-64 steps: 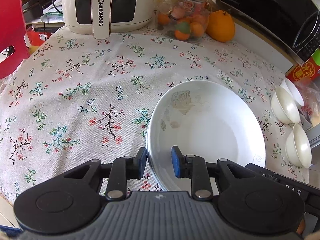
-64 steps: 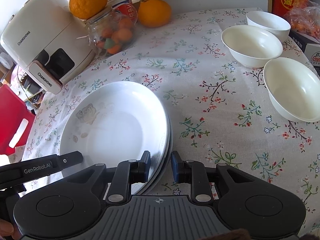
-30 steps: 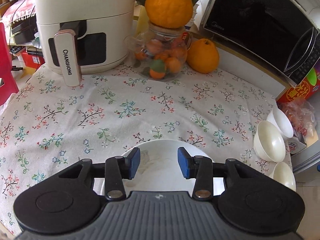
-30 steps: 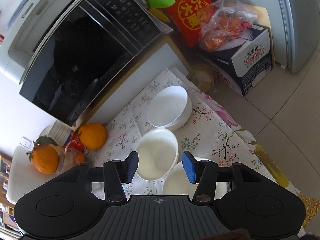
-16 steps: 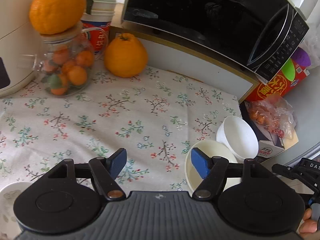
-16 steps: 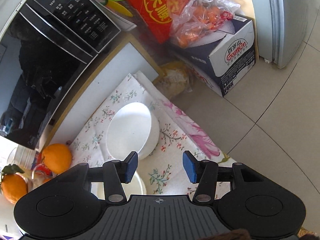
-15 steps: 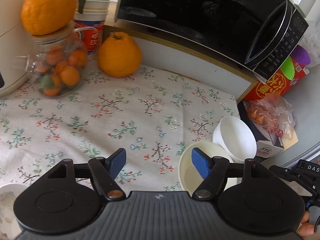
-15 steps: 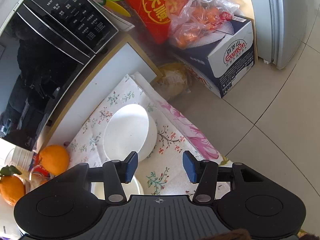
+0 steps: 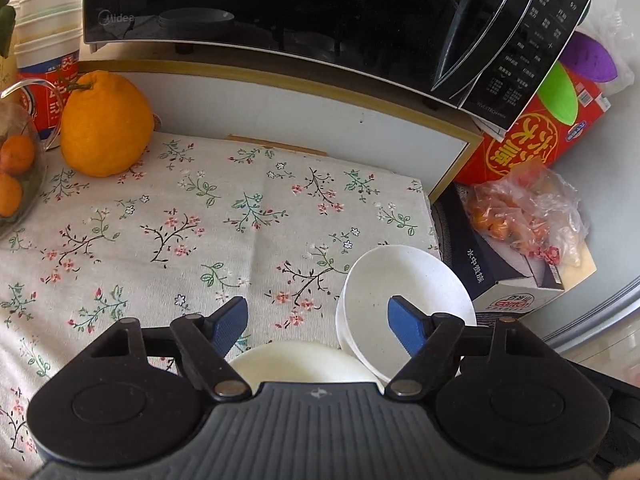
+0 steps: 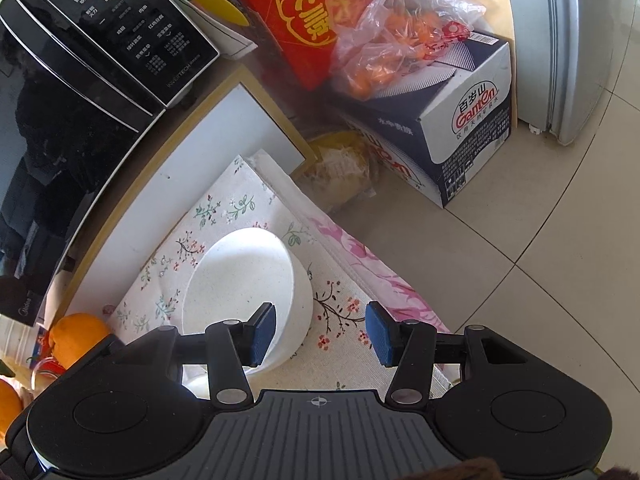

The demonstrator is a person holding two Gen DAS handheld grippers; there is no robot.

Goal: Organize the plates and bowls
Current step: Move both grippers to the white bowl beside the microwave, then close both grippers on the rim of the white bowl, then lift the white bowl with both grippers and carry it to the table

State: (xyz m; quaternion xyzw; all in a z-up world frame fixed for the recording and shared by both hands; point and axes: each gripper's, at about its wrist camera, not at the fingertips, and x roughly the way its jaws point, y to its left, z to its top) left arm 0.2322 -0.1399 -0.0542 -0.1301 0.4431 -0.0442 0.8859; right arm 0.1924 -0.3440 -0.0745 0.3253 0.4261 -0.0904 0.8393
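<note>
The right gripper [image 10: 320, 334], apart and empty, has the far bowl [image 10: 240, 292] just left of its left pad; the left gripper [image 9: 318, 326] is closing, empty.

— What are you working over?

— Your table wears a floral tablecloth [image 9: 208, 216]. Near its right edge you have a white bowl [image 9: 404, 292], with a second bowl [image 9: 304, 364] beside it, possibly touching; the gripper hides that.

— Anything farther back?

— A large orange [image 9: 106, 124] sits on the cloth at the back left, beside a glass jar [image 9: 16, 176] of small fruit.
</note>
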